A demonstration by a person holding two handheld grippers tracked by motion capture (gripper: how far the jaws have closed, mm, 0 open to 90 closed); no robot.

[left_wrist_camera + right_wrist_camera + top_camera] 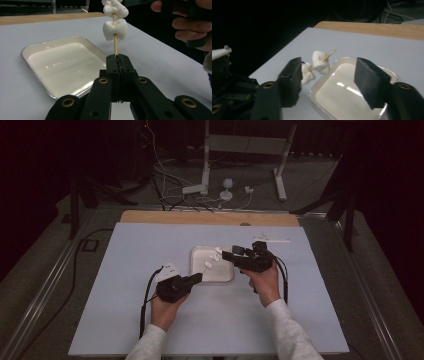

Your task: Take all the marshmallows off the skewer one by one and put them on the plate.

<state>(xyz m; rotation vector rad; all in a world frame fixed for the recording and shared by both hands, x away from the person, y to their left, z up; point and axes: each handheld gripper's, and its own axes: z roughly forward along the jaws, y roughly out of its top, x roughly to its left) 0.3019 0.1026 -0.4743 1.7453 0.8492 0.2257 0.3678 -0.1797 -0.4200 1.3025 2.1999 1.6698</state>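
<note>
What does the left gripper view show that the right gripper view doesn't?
Left gripper view: the left gripper shut on the skewer base, and the other hand at top right.
Right gripper view: the right gripper with its jaws apart and nothing between them, plus the skewer's bare tip.
Both: two marshmallows on the skewer, the tray, the table.

The tray (212, 272) lies mid-table (125, 320), between both claws, skewer (115, 45) over it
</note>
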